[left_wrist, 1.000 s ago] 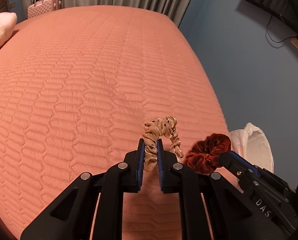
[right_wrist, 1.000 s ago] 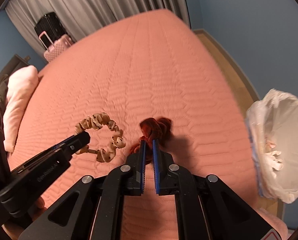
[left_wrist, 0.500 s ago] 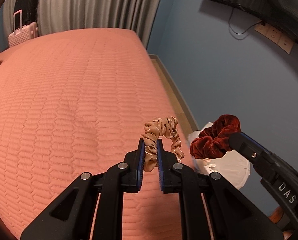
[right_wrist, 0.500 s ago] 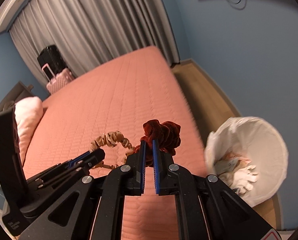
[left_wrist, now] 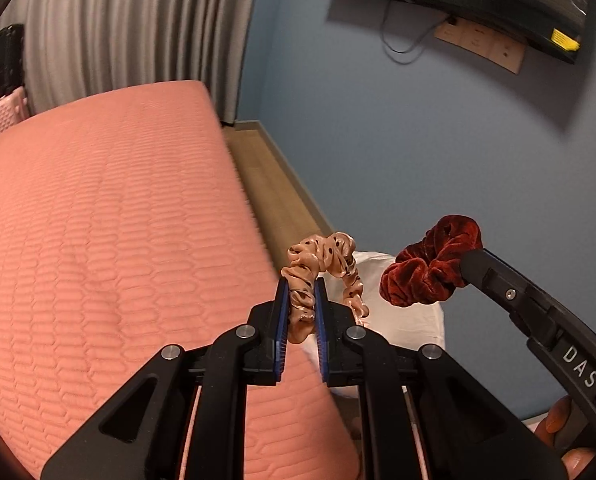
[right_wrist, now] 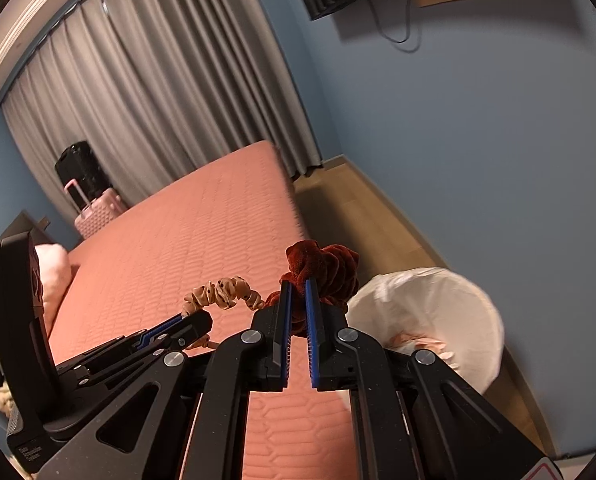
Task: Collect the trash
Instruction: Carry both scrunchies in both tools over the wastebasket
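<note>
both tongs lifted off bed (left_wrist: 97, 240) | scrunchies carried toward lined bin (right_wrist: 458, 304) | now beside it

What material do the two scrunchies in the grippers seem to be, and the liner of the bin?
Beige scrunchie: thin, satin-like fabric with dark dots; it has a soft sheen.
Dark red scrunchie: probably velvet; deep matte pile with highlights on the folds.
Bin liner: thin white plastic film, apparently; slightly translucent and wrinkled at the rim.

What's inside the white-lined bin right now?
The lined bin holds pale crumpled scraps near its bottom. The right gripper covers the near side, hiding the rest.
</note>
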`<state>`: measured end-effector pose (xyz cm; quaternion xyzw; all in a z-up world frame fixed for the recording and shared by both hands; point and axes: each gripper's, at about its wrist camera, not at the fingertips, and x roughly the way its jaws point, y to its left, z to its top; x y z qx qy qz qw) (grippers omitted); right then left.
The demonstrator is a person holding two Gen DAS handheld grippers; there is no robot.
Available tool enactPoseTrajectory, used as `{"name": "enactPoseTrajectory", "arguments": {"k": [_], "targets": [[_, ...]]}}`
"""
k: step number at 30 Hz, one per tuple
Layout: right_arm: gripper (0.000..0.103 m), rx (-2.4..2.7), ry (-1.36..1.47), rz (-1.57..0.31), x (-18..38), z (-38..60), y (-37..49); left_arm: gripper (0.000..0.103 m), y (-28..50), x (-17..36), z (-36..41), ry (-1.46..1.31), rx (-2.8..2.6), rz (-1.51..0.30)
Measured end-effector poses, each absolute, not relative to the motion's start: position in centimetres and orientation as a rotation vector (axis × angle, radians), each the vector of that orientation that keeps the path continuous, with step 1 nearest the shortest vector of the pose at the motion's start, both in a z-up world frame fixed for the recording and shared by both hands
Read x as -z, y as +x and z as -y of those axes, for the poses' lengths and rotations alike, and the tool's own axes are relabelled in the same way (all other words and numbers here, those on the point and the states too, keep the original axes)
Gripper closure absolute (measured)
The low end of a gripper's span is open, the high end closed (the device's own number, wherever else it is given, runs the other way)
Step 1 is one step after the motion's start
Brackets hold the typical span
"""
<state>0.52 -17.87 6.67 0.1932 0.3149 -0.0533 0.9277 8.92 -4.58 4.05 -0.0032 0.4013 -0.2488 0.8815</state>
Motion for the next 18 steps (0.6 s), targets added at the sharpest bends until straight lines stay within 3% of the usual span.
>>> {"name": "enactPoseTrajectory", "arguments": {"k": [9, 11, 15, 18], "targets": [[0.097, 0.171, 0.427, -0.629, -6.6, 21.9, -1.2, 0.087, 8.0, -4.7, 9.1, 0.034, 0.578, -0.829], [0.097, 0.181, 0.432, -0.627, -6.5, 22.5, -1.4, 0.078, 8.1, -4.8, 9.6, 0.031, 0.575, -0.833], [0.097, 0.192, 0.437, -0.624, -6.6, 23.2, -1.6, 0.07, 8.0, -4.9, 10.1, 0.031, 0.579, -0.826], [0.097, 0.194, 0.438, -0.623, -6.3, 23.4, -1.7, 0.056, 7.9, -5.1, 10.3, 0.024, 0.568, -0.816]]}}
